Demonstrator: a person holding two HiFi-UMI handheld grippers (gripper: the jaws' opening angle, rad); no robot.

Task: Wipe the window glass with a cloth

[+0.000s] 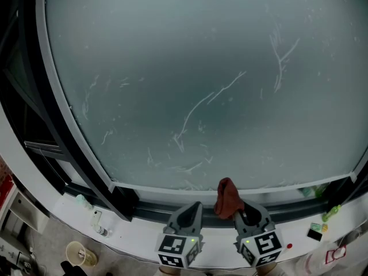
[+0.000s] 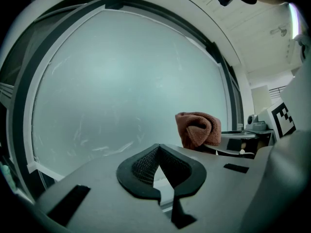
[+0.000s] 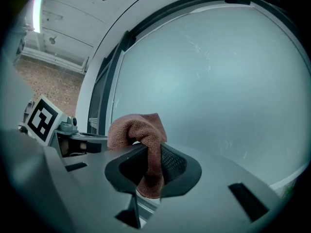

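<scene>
The window glass (image 1: 172, 68) fills pretty much my whole view, frosty grey-green with thin white streaks and squiggles all over it. A dark frame (image 1: 80, 165) runs round it, with a white sill (image 1: 69, 211) below.

My 2 grippers sit side by side at the bottom edge of the pane. The left gripper (image 2: 158, 152) has its jaws pressed together with nothing between them. The right gripper (image 3: 150, 152) is pinching the cloth (image 3: 138, 130), a reddish-brown terry rag that bunches up above the jaws and hangs down a bit below them. From my head view the cloth (image 1: 227, 199) sits right at the lower rim of the glass; can't tell if it's actually touching. A small cup (image 1: 75, 252) sits down at the lower left.
</scene>
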